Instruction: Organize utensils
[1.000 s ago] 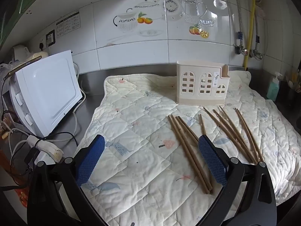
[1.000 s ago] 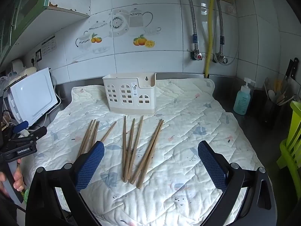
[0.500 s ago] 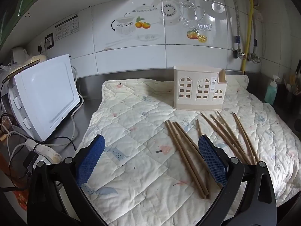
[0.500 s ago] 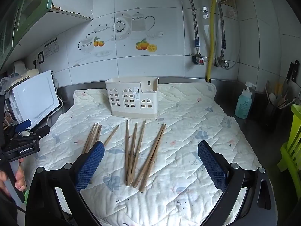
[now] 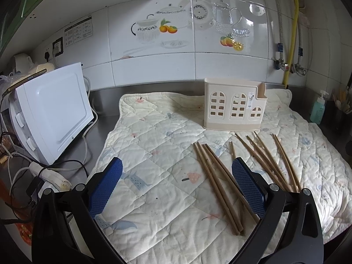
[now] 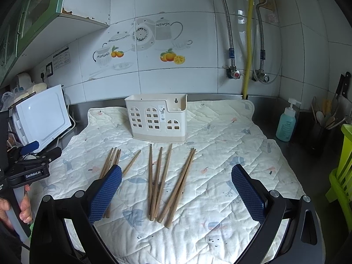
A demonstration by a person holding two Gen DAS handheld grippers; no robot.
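Several brown wooden chopsticks (image 6: 162, 182) lie loose on a quilted mat (image 6: 231, 145), fanned out in front of a cream plastic utensil holder (image 6: 157, 118) with arched window cut-outs. In the left wrist view the same chopsticks (image 5: 217, 184) lie right of centre and the holder (image 5: 234, 107) stands behind them. My left gripper (image 5: 176, 184) hovers open above the mat's left part, nothing between its blue pads. My right gripper (image 6: 176, 189) is open too, held above the chopsticks' near ends. The left gripper (image 6: 30, 158) also shows at the right wrist view's left edge, held by a hand.
A white microwave (image 5: 50, 114) with cables and a power strip (image 5: 48, 173) stands left of the mat. A teal soap bottle (image 6: 286, 123) and a dark pot of utensils (image 6: 323, 129) sit at the right. A green plastic chair (image 6: 341, 176) is at the far right. Tiled wall behind.
Both grippers have drawn back and risen slightly; the holder and chopsticks sit a little farther away and lower in both views. Nothing was grasped; the chopsticks have not moved.
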